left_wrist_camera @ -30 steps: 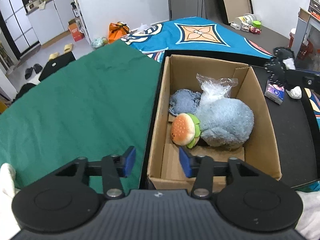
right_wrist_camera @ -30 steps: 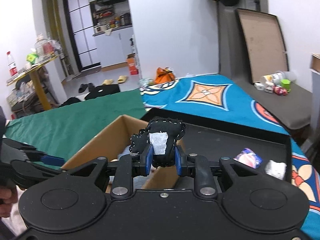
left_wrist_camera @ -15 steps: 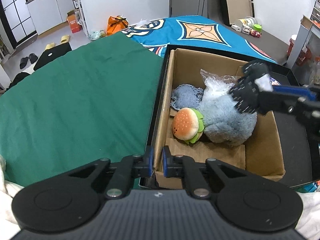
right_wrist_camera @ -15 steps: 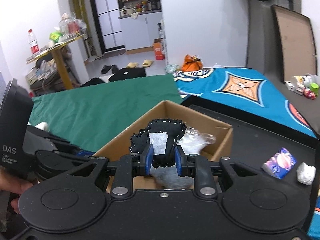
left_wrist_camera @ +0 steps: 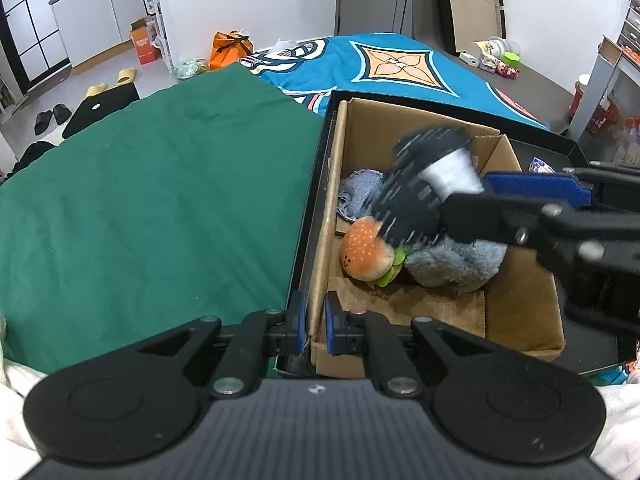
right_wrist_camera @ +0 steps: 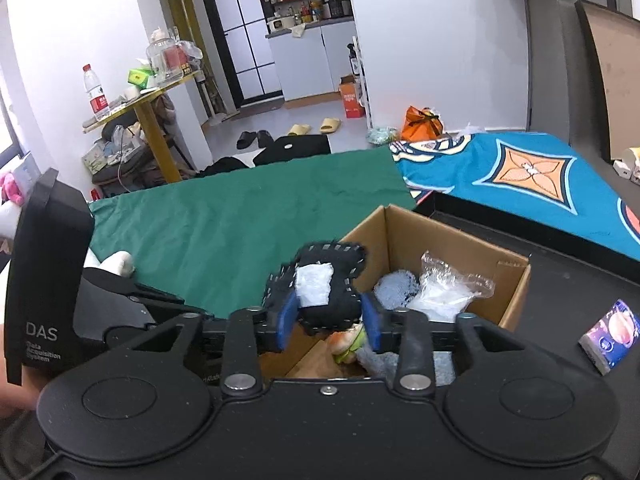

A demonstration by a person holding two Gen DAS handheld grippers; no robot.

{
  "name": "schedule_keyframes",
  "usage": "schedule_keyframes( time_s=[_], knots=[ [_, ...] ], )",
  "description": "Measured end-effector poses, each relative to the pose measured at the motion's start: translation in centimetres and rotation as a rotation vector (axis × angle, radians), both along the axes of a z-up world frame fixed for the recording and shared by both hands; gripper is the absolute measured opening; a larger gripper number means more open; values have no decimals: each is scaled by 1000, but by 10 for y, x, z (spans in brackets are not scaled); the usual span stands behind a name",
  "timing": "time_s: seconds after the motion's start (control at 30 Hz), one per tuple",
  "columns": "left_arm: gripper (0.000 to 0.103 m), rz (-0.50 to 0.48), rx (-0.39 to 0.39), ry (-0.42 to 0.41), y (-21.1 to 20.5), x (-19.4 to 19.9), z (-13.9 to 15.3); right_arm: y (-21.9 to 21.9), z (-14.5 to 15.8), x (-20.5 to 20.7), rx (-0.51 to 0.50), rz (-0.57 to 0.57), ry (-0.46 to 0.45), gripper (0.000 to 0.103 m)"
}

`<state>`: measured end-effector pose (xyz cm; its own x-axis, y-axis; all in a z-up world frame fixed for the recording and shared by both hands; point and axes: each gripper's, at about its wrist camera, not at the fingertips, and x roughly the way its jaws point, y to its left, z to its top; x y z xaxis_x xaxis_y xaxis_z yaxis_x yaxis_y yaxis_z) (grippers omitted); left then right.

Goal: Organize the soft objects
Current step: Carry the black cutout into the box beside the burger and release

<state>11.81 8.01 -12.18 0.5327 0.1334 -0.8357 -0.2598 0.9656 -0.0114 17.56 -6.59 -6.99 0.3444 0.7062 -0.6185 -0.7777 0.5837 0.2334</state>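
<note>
black plush over open box

cardboard box (left_wrist_camera: 520, 320): near wall pinched by the clenched left gripper (left_wrist_camera: 316, 328). right gripper (right_wrist_camera: 328, 320): parted wider than the black plush (right_wrist_camera: 328, 284), which sits loosely between its fingers, directly above the hamburger toy (left_wrist_camera: 366, 254) and grey plush (left_wrist_camera: 456, 264) inside.

green cloth (left_wrist_camera: 152, 200) | blue patterned blanket (right_wrist_camera: 532, 176) | yellow slippers (right_wrist_camera: 316, 126) on floor | water bottle (right_wrist_camera: 96, 94) on yellow table (right_wrist_camera: 136, 98)

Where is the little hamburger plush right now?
In the left wrist view, the hamburger plush lies inside the cardboard box, near its left wall, against the grey-blue plush.
</note>
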Motion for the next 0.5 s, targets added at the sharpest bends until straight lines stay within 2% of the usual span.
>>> schedule_keyframes(
  time_s=[0.03,0.2,0.27,0.33,0.4,0.5],
  knots=[
    [9,0,-2,1,0,0,0,1,-2,0,-5,1,8,47],
    [9,5,1,2,0,0,1,-7,-4,-1,-27,-22,1,49],
    [9,7,2,3,-1,1,1,-11,-4,0,-44,-44,-11,57],
    [9,5,10,6,-2,2,0,-17,-4,0,-52,-79,-27,74],
    [9,4,16,9,-3,3,0,-21,-4,-1,-49,-92,-37,79],
    [9,4,22,13,-5,4,0,-25,-6,0,-47,-89,-37,81]
  ],
)
